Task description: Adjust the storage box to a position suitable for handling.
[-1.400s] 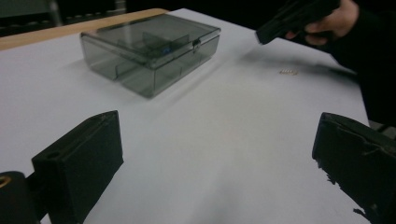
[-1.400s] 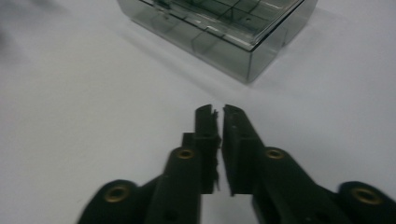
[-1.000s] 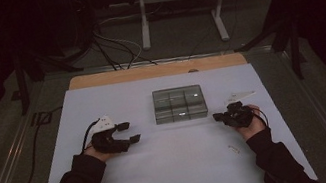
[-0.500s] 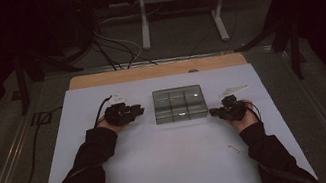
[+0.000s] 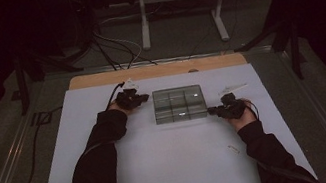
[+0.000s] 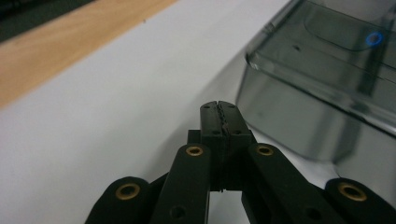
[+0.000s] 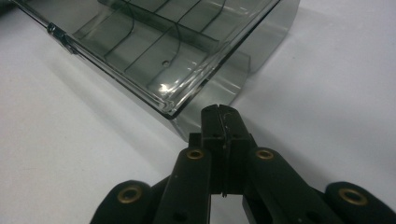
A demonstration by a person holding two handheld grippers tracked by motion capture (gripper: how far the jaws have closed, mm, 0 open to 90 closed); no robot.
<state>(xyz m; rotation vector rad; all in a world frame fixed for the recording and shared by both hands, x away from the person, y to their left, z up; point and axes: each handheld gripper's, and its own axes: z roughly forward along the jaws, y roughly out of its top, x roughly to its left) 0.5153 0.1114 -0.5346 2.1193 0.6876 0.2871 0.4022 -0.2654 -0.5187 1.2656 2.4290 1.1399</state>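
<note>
**Both grippers closed at the corners of the clear box**

Right now the smoky clear plastic box [image 5: 179, 103] sits on the white sheet [image 5: 165, 172] a little beyond the middle of the table, its inside split by thin walls into small compartments. From where I stand, none of them seems to hold anything I can make out.

At the box's far left corner the left gripper [image 5: 137, 97] points toward it, held in a hand coming out of a dark sleeve [image 5: 98, 169]. Its jaws have just been closing and now meet pad to pad with nothing between them. In the left gripper view the closed tips [image 6: 220, 116] lie just beside the box's rounded corner wall [image 6: 299, 116]; whether they actually touch it, I cannot tell.

Over at the near right corner the right gripper [image 5: 215, 110] points left at the box. Its jaws are pressed together too, also empty. In the right gripper view the tips [image 7: 220, 121] sit just under the corner of the box rim [image 7: 168, 109], very close to the curved wall.

A small paper clip [image 5: 233, 149] lies on the sheet nearer to the person, right of centre and well apart from the box. Along the far edge of the sheet a strip of wooden tabletop [image 5: 157, 70] shows, and cables [image 5: 112, 47] trail on the floor beyond.
</note>
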